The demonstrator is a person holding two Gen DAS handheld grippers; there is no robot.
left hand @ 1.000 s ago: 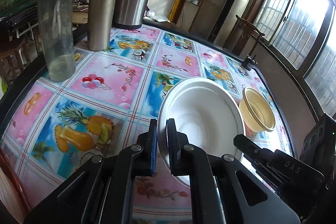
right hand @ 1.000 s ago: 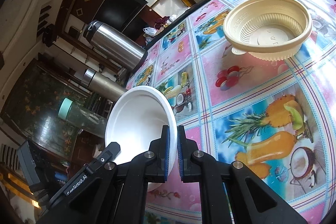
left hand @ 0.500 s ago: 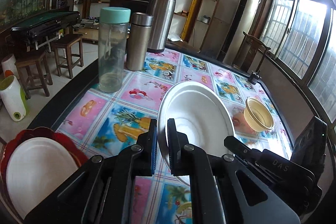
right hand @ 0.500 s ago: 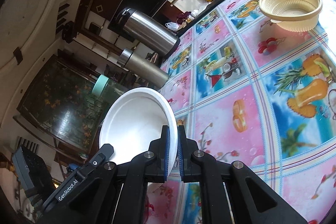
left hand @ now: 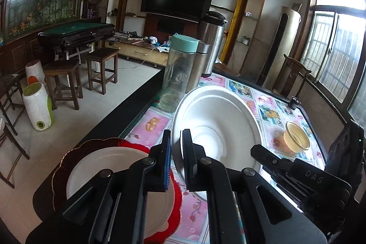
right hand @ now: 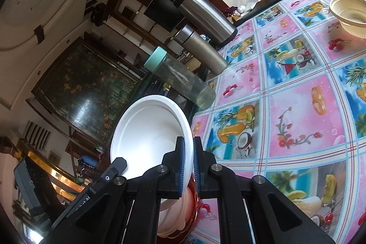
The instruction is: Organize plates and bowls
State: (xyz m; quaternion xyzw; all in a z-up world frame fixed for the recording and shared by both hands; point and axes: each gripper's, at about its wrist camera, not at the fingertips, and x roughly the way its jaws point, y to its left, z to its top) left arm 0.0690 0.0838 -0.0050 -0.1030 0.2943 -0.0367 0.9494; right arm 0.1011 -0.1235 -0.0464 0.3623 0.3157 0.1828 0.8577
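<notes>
Right wrist: claw on white plate

On the counter there are two white plates: one raised and tilted, one lying on the single red dish. There is one cream bowl, one clear bottle with a green cap, and two steel flasks, a slim one and a wide one. Two hand-held grippers show, the left and the right, and on the floor stand two wooden stools and two white bins.
</notes>
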